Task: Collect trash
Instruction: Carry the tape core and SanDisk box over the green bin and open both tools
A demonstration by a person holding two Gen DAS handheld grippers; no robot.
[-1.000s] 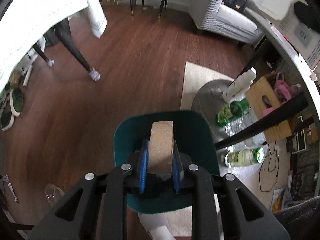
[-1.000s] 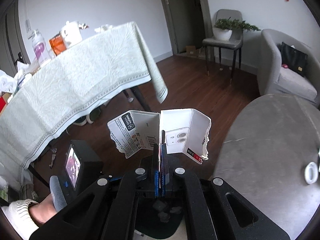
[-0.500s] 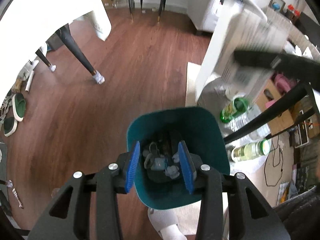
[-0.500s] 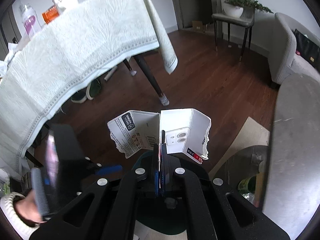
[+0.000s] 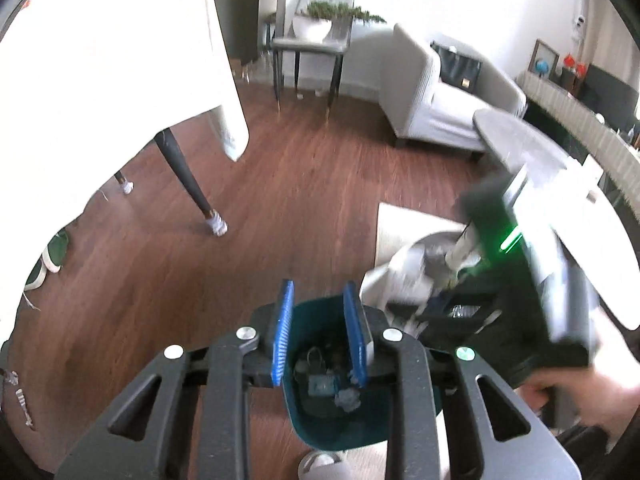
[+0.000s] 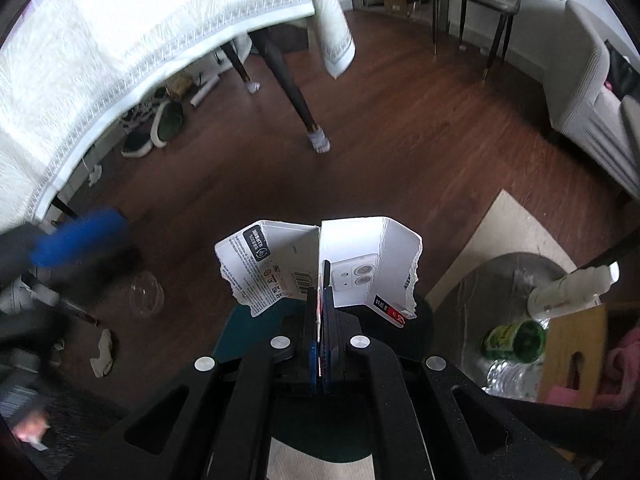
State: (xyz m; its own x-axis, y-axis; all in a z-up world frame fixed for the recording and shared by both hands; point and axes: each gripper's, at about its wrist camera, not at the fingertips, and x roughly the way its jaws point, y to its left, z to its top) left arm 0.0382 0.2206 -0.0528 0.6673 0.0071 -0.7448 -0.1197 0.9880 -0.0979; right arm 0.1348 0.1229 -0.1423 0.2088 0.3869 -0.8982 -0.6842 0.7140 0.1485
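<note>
Below, one teal bin (image 5: 320, 436); one torn white box (image 6: 320, 264) held.

A cloth-draped table (image 6: 132, 36), grey armchair (image 5: 436, 96) and potted plant (image 5: 320, 20) ring the wood floor (image 5: 300, 184).

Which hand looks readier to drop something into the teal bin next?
The right. Its gripper is shut on a torn white carton above the teal bin. The left gripper holds nothing.
</note>
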